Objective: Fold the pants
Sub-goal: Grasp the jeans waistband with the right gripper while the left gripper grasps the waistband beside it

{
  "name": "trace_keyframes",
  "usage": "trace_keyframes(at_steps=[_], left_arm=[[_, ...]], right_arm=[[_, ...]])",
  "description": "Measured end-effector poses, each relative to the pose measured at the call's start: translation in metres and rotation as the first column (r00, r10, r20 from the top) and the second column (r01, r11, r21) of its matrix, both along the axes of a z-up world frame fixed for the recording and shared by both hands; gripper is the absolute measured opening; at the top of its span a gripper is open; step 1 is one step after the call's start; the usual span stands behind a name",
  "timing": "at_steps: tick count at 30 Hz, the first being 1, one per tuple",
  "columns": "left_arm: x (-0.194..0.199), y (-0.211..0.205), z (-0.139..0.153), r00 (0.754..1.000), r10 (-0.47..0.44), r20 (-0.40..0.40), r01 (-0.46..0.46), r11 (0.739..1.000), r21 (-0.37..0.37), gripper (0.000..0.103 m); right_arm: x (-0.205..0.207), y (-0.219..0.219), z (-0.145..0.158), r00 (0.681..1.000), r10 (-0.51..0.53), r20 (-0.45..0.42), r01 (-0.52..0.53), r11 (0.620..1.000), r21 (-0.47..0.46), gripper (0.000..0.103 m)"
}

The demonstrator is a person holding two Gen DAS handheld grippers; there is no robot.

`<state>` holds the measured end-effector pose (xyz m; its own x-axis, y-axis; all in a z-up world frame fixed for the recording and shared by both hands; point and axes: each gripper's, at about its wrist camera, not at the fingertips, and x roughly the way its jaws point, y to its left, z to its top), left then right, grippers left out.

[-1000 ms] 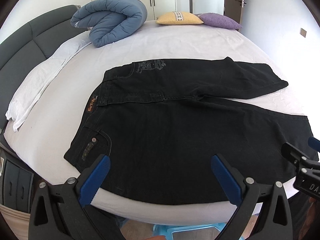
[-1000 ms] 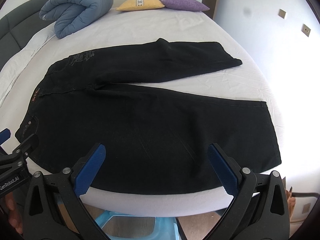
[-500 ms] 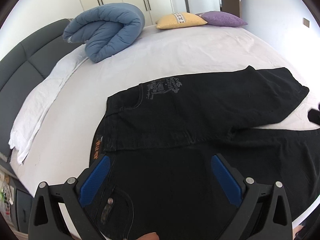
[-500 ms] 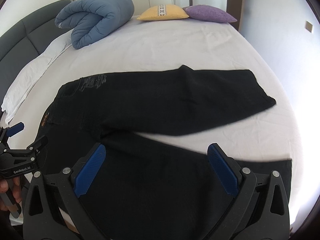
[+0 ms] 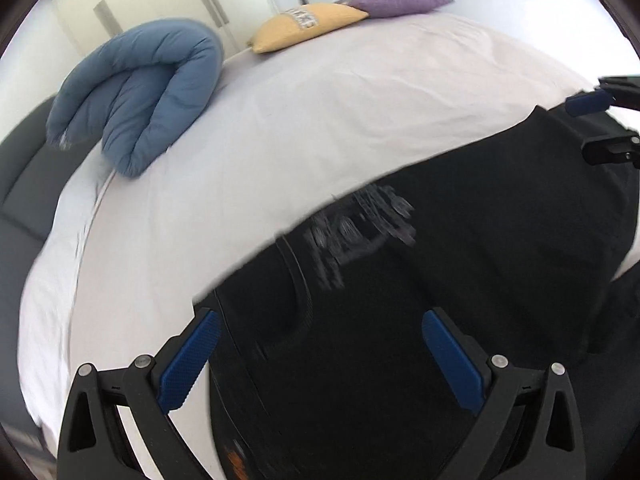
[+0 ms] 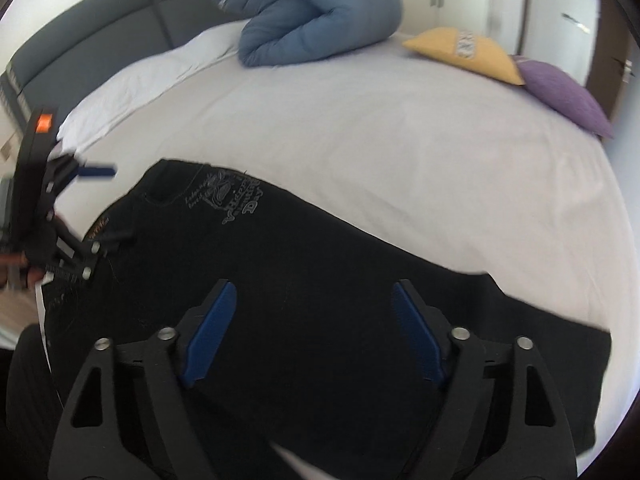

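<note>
Black pants [image 5: 460, 240] lie flat on the white bed sheet [image 5: 320, 120], with a pale print near the waistband. My left gripper [image 5: 320, 356] hangs open just above the waist end, its blue pads [image 5: 188, 360] wide apart and nothing pinched. In the right wrist view the pants [image 6: 320, 248] fill the lower half. My right gripper [image 6: 314, 332] is over the leg cloth. Its jaws are closing, with fabric below them but not pressed. The left gripper [image 6: 68, 216] shows at the left edge by the waistband, and the right gripper [image 5: 600, 128] at the far right.
A rolled blue duvet [image 5: 136, 96] [image 6: 316, 12] lies toward the head of the bed. Farther back rest a yellow pillow [image 5: 304, 26] [image 6: 460, 52] and a purple pillow [image 5: 396, 0] [image 6: 560, 96]. A grey headboard [image 6: 100, 28] borders the left side.
Both grippers have swept forward from the near bed edge to over the pants, and both views have rolled. The right jaws stand narrower than before.
</note>
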<state>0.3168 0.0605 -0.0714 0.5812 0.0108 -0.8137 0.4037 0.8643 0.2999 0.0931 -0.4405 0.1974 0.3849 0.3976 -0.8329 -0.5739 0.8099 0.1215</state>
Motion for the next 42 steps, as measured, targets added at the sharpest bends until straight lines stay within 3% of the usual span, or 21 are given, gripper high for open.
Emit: trace_keyframes(at_steps=[4,8,15,19,21,23,24,28,35,39,42], left_arm=[[0.053,0.009,-0.010,0.995,-0.089,-0.052,0.088,0.996,-0.025,0.103],[0.090,0.024,-0.026,0.992,-0.082,-0.095,0.078,0.996,-0.044,0.103],[0.098,0.041,-0.049,0.988,-0.099,-0.118,0.095,0.994,-0.045,0.103],[0.091,0.052,-0.057,0.986,-0.107,-0.131,0.096,0.991,-0.090,0.103],[0.086,0.052,-0.058,0.983,-0.128,-0.132,0.114,0.988,-0.103,0.103],[0.083,0.049,-0.056,0.983,-0.137,-0.122,0.126,0.988,-0.091,0.103],[0.084,0.050,-0.055,0.983,-0.141,-0.115,0.131,0.987,-0.090,0.103],[0.089,0.054,-0.050,0.986,-0.140,-0.091,0.133,0.988,-0.077,0.103],[0.099,0.046,-0.029,0.982,-0.189,-0.013,0.188,0.982,-0.015,0.103],[0.093,0.033,-0.014,0.954,-0.299,0.001,0.299,0.954,-0.005,0.103],[0.094,0.025,-0.011,0.934,-0.356,-0.032,0.357,0.934,0.016,0.103]], right_arm=[[0.038,0.024,-0.019,0.993,0.109,-0.049,-0.109,0.994,0.008,0.067],[0.073,0.055,-0.032,0.976,0.187,-0.110,-0.181,0.982,0.061,0.067],[0.110,0.133,-0.062,0.922,0.337,-0.191,-0.337,0.941,0.033,0.067],[0.122,0.162,-0.092,0.887,0.367,-0.281,-0.392,0.919,-0.036,0.057],[0.128,0.166,-0.092,0.880,0.381,-0.284,-0.400,0.916,-0.009,0.057],[0.135,0.167,-0.090,0.877,0.366,-0.312,-0.381,0.925,0.015,0.045],[0.137,0.167,-0.089,0.872,0.368,-0.322,-0.381,0.924,0.023,0.027],[0.121,0.172,-0.079,0.864,0.412,-0.290,-0.433,0.901,-0.009,0.006],[0.076,0.160,-0.031,0.864,0.475,-0.168,-0.480,0.877,0.013,0.004],[0.043,0.152,-0.005,0.852,0.517,-0.077,-0.521,0.853,-0.038,0.004],[0.031,0.153,0.008,0.832,0.555,-0.025,-0.555,0.828,-0.082,0.004]])
